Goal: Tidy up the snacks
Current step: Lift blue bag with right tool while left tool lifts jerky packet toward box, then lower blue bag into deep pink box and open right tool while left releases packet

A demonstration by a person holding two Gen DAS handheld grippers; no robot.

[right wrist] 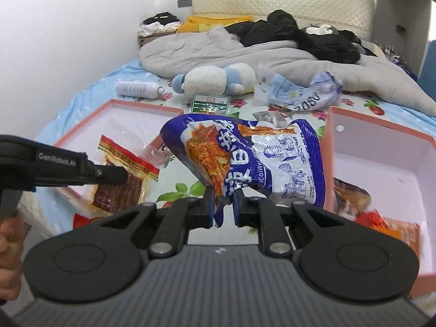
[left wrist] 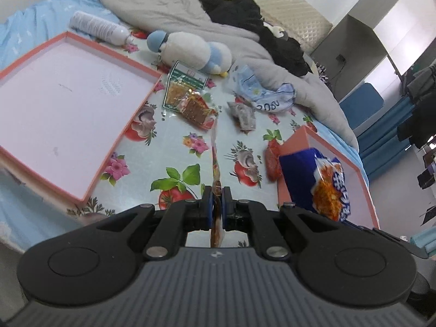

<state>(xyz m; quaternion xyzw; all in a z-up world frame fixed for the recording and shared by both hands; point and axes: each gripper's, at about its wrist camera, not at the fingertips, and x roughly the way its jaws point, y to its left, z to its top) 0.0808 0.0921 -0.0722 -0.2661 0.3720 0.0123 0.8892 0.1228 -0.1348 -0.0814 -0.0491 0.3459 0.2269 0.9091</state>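
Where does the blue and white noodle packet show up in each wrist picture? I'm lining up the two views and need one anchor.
Left wrist view: the blue and white noodle packet is at the lower right, in front of the right-hand pink box.
Right wrist view: it fills the centre, pinched at its lower edge by the right tool.
Shared landmark: the white and blue plush toy, at the far end of the flowered cloth.

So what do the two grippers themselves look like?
Both match. The left gripper and right gripper each have black linkage arms with silver pivot pins, blue finger pads, two round black discs and a ribbed grey body. The right view shows white lettering, GenRobot.AI, along the left gripper's side.
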